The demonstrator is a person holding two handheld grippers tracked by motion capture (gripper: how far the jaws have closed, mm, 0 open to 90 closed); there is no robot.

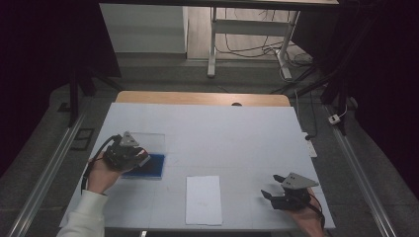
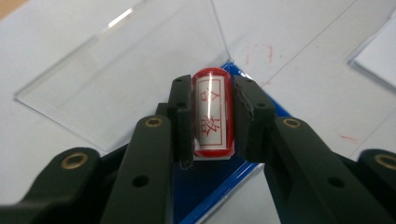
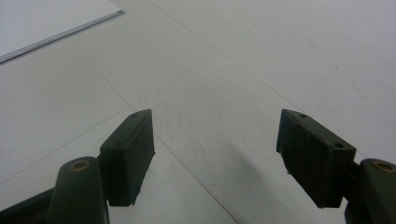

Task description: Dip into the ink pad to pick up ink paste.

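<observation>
Black jaws of the left gripper [image 2: 212, 116] are pinching a small red stamp [image 2: 212, 112] by its 2 long sides. Its white face with red signs looks up at the camera. It is little and hard, so it should feel light and not squash. Its round sides look smooth and could slip, so holding it in the middle seems best. Just under it is a blue ink pad [image 2: 210, 186] with its clear lid [image 2: 126, 79] open flat on the white table [image 1: 237, 138]. A paper sheet [image 1: 203, 199] lies near. Far apart, the right gripper [image 3: 215, 154] is spread wide with nothing in it.
</observation>
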